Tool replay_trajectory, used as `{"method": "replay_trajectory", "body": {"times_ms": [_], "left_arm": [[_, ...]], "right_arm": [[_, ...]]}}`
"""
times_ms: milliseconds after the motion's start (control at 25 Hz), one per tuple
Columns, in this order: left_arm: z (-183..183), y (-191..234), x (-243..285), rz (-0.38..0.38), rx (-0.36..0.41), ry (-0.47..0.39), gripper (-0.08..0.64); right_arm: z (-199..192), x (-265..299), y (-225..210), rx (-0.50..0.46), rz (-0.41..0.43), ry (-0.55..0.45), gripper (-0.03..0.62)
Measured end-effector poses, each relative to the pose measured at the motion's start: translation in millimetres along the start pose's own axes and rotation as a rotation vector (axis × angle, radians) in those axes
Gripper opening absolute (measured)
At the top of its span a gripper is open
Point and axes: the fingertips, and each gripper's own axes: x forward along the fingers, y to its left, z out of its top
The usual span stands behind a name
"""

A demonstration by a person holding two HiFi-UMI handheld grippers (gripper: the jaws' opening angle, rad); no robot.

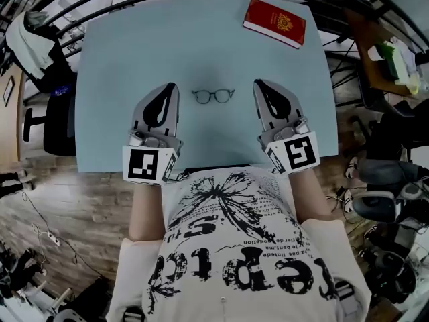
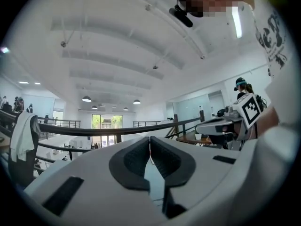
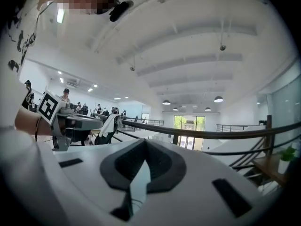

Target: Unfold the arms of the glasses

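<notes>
The glasses (image 1: 213,96) lie on the light blue table (image 1: 107,72), about in the middle of it, with the lenses facing the person. They are too small here to tell how the arms stand.

The left gripper (image 1: 172,87) is just to the left of the glasses and the right gripper (image 1: 259,84) just to the right, so the glasses sit between the two tips and neither one touches them. Both claws are closed and empty. In the left gripper view the dark pads (image 2: 134,161) meet at the tip with nothing between them, and in the right gripper view the pads (image 3: 124,161) meet in the same way. Both gripper views look out level, over a dark railing (image 2: 94,131) into a big white hall.

Behind each gripper, on the person's side of the glasses, is its cube with a square marker: one on the left (image 1: 147,164) and one on the right (image 1: 299,151). Nearer still is the person's white shirt (image 1: 234,247) with black print.

Beyond the glasses and to the right, near the far corner of the table, lies a red booklet (image 1: 274,22). Far to the left of the glasses, beside the table, stands a dark chair (image 1: 50,123).
</notes>
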Motion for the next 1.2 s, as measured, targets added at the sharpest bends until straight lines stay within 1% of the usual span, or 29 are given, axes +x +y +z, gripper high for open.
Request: {"method": "replay_trajectory", "body": {"times_ms": [200,400,520,720,920,1200], "left_arm": [[1.7,-5.0,-4.0,0.007,-0.001,0.008,0.02],[4.4,-7.0,-1.3,0.013,0.017,0.013,0.02],[5.6,-7.2,-0.1,0.024,0.023,0.02,0.02],[3.7,-6.5,-1.5,0.019,0.022,0.03,0.018],[4.3,0.2,-3.6,0.02,0.028,0.048,0.018],[2.9,6.7,0.6,0.02,0.021,0.058,0.017]], "right_arm": [[-0.2,-1.9,6.6,-0.048,0.012,0.012,0.008],[-5.9,2.2,7.3,-0.067,0.021,0.031,0.008],[-7.6,3.6,4.7,-0.066,0.019,0.041,0.008],[-11.3,6.7,6.9,-0.056,0.014,0.047,0.008],[-5.4,15.3,13.9,-0.062,0.029,0.041,0.008],[-6.7,25.5,15.0,-0.063,0.047,0.049,0.008]]}}
